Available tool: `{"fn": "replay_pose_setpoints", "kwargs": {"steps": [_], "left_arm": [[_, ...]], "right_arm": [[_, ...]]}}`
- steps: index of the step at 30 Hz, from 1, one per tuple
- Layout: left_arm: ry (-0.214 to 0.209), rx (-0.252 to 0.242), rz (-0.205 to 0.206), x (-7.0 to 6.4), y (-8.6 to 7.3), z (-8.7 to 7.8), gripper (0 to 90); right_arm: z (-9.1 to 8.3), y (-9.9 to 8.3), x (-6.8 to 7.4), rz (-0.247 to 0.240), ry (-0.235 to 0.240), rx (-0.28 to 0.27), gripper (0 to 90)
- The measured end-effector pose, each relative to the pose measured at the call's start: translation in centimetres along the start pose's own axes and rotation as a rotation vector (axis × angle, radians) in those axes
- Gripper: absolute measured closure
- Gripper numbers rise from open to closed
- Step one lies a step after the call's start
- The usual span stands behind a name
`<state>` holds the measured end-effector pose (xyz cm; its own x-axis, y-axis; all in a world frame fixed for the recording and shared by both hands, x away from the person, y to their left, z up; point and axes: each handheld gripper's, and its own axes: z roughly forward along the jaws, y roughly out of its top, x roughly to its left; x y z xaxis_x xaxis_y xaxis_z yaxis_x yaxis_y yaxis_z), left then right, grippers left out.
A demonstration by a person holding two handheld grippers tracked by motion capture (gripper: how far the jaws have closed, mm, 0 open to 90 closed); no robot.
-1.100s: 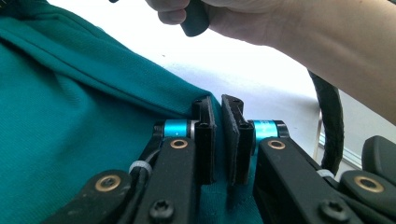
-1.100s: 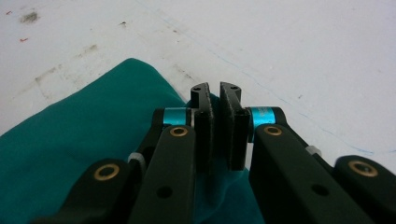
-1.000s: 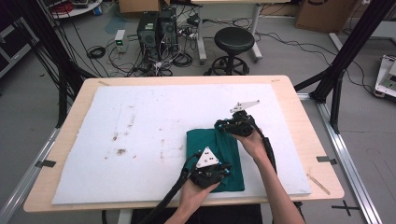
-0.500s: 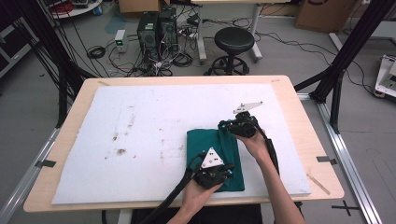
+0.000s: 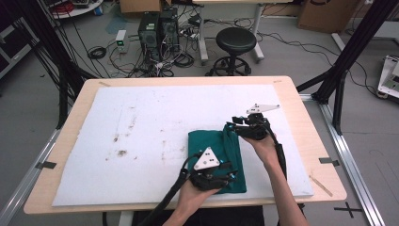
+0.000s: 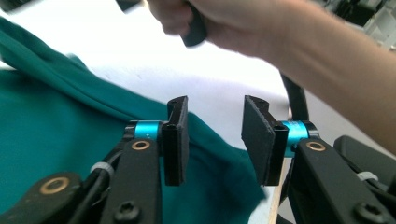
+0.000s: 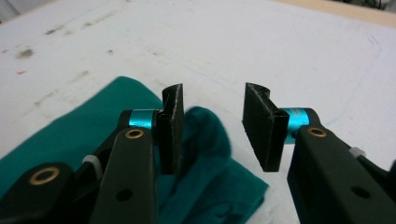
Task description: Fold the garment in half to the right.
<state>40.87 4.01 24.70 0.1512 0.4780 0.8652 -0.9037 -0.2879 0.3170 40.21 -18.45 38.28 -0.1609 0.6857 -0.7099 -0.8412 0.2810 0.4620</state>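
left gripper [image 6: 212, 140] view: right hand [image 6: 219, 21] above cloth [image 6: 56, 135].

1. Left tool [image 6: 212, 140]: two flat black jaw pads on bright blue anodised collars, carried on black link arms with brass-coloured pivot bushings and black socket screws.
2. Right tool [image 7: 212, 135]: same build, with a white cable tie by each arm.
3. Each tool carries a grey three-cornered plate and a black trailing cable.
4. Forearms bare; no sleeves visible.
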Motion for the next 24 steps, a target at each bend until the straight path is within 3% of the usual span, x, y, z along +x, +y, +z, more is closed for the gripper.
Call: {"fn": "replay_pose_setpoints", "kwargs": {"steps": [5, 9, 12, 15, 18, 24], "left_arm": [[0.114, -0.054, 0.017, 2.3, 0.9, -3.2, 60.4], [0.197, -0.077, -0.023, 5.1, 1.0, -4.7, 64.3], [0.271, -0.071, -0.039, 7.1, 0.9, -4.7, 70.4], [0.325, -0.038, -0.072, 8.9, 0.8, -4.0, 75.9], [0.34, -0.007, -0.101, 10.3, 0.4, -3.1, 78.3], [0.368, 0.045, -0.124, 12.0, -0.4, -1.3, 76.7]], "right_arm": [[-0.1, 0.4, 1.8, -0.046, -0.001, -0.007, 59.5], [0.3, 0.9, 3.7, -0.075, 0.059, -0.029, 59.2], [1.1, 1.4, 5.3, -0.121, 0.065, -0.007, 60.6], [2.3, 1.4, 5.7, -0.159, -0.005, 0.064, 63.7], [2.8, 0.8, 4.9, -0.136, -0.102, 0.132, 66.0], [1.4, -0.8, 3.2, -0.082, -0.233, 0.151, 68.4]]}}
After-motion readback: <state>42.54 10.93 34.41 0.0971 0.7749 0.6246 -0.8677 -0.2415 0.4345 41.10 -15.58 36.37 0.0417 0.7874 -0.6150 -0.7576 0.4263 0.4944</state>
